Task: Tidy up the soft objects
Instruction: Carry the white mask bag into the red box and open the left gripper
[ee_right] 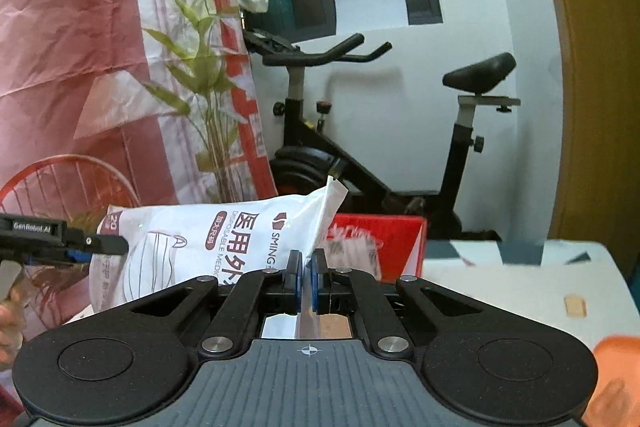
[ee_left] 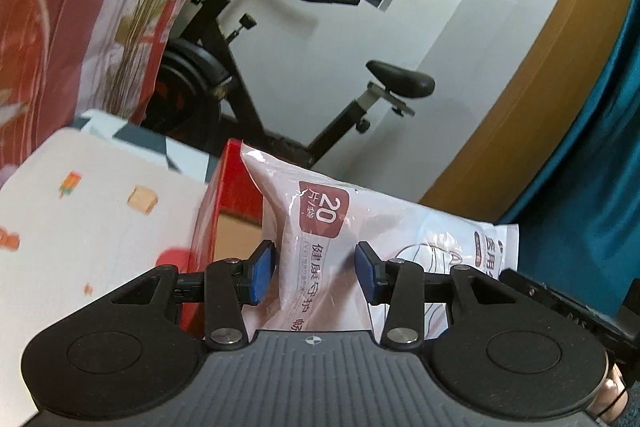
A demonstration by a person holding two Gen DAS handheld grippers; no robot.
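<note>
Together holding crinkly white plastic mask pack (ee_right: pixel 192 247): right gripper (ee_right: pixel 307 275) pinched shut on its flat seam, left gripper (ee_left: pixel 316 271) spread wide around its puffy end.

Home room, exercise bike (ee_right: pixel 372 131) by white wall, teal curtain (ee_left: pixel 592 155), patterned tablecloth (ee_left: pixel 92 219), potted plant (ee_right: pixel 200 75)

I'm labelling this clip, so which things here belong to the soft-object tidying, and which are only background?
Part of the job:
- white plastic pack of disposable masks
- red cardboard box behind it
- right hand-held gripper, shut on the pack's edge
- left hand-held gripper, fingers either side of the pack

Just lying about:
- black exercise bike
- pink floral curtain
- white patterned tablecloth
</note>
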